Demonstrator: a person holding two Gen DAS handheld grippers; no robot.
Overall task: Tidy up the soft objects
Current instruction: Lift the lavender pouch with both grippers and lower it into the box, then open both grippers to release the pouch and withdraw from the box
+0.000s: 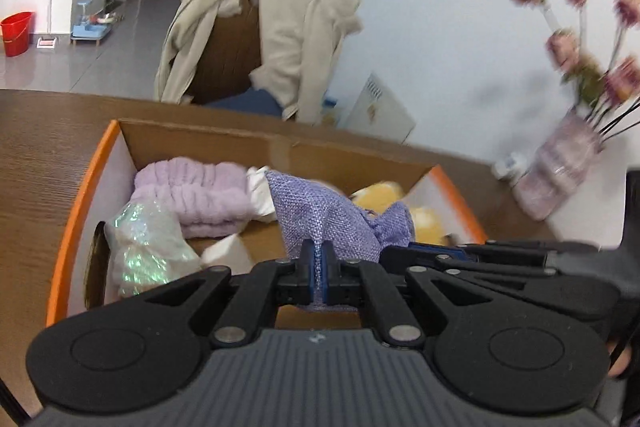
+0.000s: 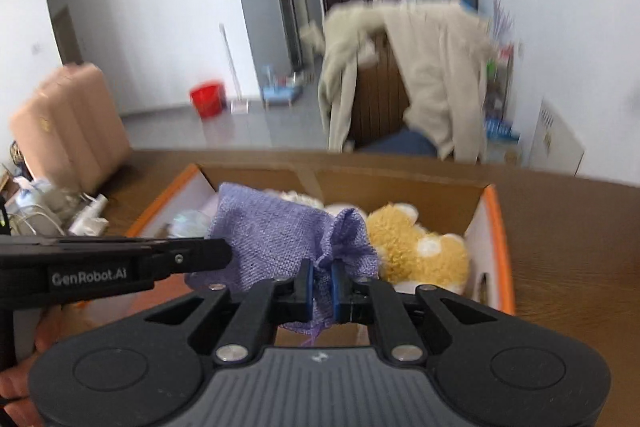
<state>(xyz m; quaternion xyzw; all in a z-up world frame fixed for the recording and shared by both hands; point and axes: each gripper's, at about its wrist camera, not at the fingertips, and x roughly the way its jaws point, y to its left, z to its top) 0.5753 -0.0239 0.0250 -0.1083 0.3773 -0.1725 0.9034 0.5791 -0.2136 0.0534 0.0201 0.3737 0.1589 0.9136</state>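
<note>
Inside the box (image 1: 76, 211), bare floor (image 1: 256, 239) seems open between towel (image 1: 196, 193) and pouch (image 1: 320, 219).

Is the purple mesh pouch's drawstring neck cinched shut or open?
Shut: the purple mesh pouch is gathered tight at its neck, above the cardboard box.

Pouch (image 1: 320, 215) coarse purple weave; box (image 1: 208, 139) matt cardboard; bear (image 2: 416, 251) fuzzy plush; table (image 1: 44, 147) wood-grain, possibly laminate.

Between the claw's black fingers with blue pads (image 1: 311, 269) is a lilac woven pouch (image 1: 320, 215). Beyond it: a yellow-and-white plush bear (image 2: 420, 251), a pale purple towel (image 1: 196, 195), an orange-edged brown box (image 1: 68, 227).
</note>
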